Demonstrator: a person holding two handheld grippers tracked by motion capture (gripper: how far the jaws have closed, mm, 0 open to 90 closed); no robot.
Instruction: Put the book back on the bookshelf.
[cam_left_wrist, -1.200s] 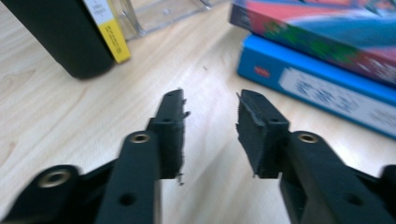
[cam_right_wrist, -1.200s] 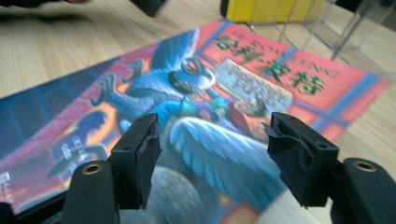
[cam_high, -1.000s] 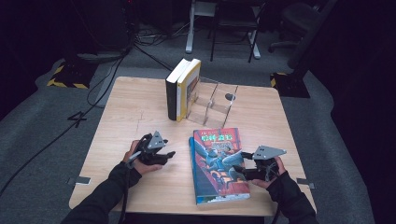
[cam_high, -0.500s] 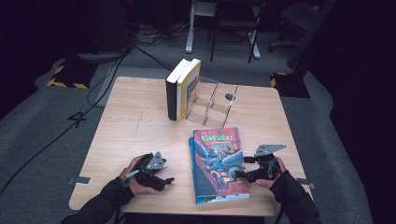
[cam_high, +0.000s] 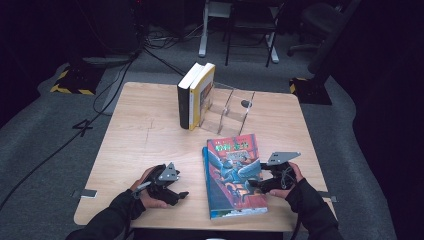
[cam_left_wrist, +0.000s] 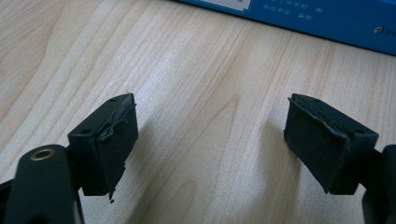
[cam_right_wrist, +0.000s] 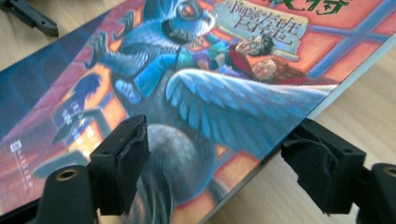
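High view: a paperback book with a blue and orange illustrated cover (cam_high: 234, 176) lies flat near the front edge of the pale wooden worktop (cam_high: 145, 130), right of centre. The right gripper (cam_high: 256, 183) sits at the book's right edge; in the right gripper view its jaws stand wide open, one over the cover (cam_right_wrist: 187, 93), the other over bare wood beside the edge. The left gripper (cam_high: 181, 195) rests near the front-left corner, just beside the book's spine, jaws open on nothing. Toward the far edge stand two upright books, one black-spined and one yellow-spined (cam_high: 192, 97), against a clear acrylic book rack (cam_high: 230, 110), well apart from both grippers.
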